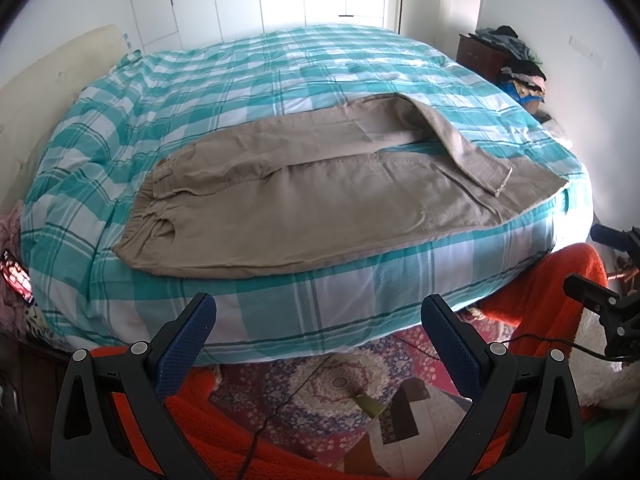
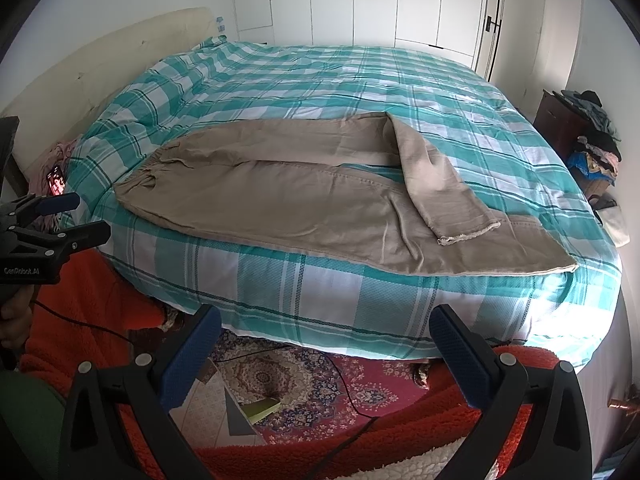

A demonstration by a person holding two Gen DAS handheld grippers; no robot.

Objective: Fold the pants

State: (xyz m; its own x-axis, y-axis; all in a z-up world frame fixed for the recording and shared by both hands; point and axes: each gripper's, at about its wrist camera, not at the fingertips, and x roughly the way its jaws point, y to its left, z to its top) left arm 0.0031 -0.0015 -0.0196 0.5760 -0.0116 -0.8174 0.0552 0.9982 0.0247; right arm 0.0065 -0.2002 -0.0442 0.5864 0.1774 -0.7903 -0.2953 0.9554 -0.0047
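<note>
Pants (image 1: 304,200) in khaki lie lengthwise along the near edge of the bed (image 1: 280,312), spread on its teal plaid cover. Starting at the left, the elastic waistband (image 1: 148,204) sits flat and within your left gripper's (image 1: 318,322) reach; that gripper hangs below the mattress edge with its fingers spread wide and gripping nothing. Moving right, the near leg runs straight to its hem at the bed's corner, while the far leg's cuff (image 2: 468,234) is flipped back across it, so the legs are not yet stacked. Your right gripper (image 2: 326,334) is likewise released and empty, apart from the cloth, probably poised to take that cuff and straighten it first.
</note>
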